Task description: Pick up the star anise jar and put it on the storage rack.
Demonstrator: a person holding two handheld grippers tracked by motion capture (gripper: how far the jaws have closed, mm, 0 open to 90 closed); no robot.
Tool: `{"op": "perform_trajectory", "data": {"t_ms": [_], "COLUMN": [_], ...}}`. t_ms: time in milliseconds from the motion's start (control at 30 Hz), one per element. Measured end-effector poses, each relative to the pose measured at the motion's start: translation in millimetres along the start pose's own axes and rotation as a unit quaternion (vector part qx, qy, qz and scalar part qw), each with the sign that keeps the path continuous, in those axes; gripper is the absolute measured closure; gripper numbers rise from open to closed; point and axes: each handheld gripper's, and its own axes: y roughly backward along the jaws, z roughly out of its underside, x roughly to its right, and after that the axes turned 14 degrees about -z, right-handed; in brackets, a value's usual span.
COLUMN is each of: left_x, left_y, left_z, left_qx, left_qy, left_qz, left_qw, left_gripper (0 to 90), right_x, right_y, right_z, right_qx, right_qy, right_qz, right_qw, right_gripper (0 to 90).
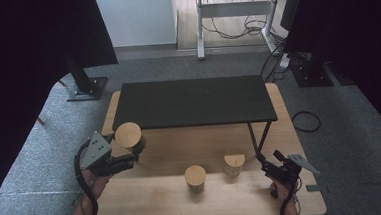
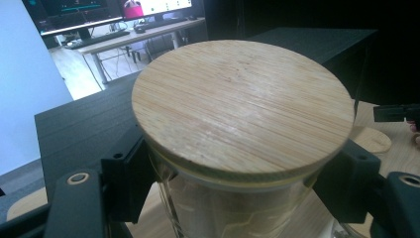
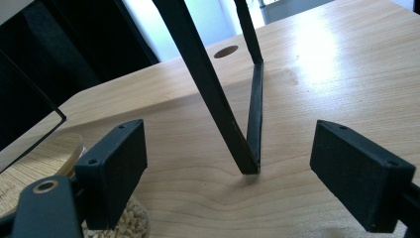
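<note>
So the setup is a light wood surface (image 1: 149,200) with rounded corners, sitting on grey carpet (image 1: 26,162). A black raised shelf (image 1: 193,101) on thin black legs takes up the far half of it. Dark curtains hang on both sides, and past the shelf there's a pale wall and a white desk frame with cables tangled on the floor under it.

The left claw (image 1: 133,147) is pinching a glass jar with a bamboo lid (image 1: 128,135) at the left side of the surface, just in front of the shelf's near-left corner. In the left gripper view the black pads press on the glass right under the lid (image 2: 242,104).

Two more lidded jars are toward the near edge: one in the middle (image 1: 195,179), another (image 1: 234,165) a bit right of it, near the shelf's right leg (image 1: 261,138).

The right claw (image 1: 260,159) is spread with nothing in it, hovering low over the surface near that leg, with the nearest jar just to its left.
</note>
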Motion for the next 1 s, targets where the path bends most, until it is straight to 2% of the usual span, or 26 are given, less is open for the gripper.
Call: {"op": "perform_trajectory", "data": {"t_ms": [1000], "left_x": [-1.1], "left_y": [-12.2], "left_z": [-24.7], "left_qx": [0.01], "left_qy": [-0.011], "left_qz": [0.005], "left_qw": [0.9999], "left_gripper": [25.5], "right_x": [-0.3], "right_y": [-0.5], "right_z": [0.0], "right_qx": [-0.002], "right_qy": [0.003], "right_qz": [-0.001], "right_qw": [1.0], "right_gripper": [13.8]}}
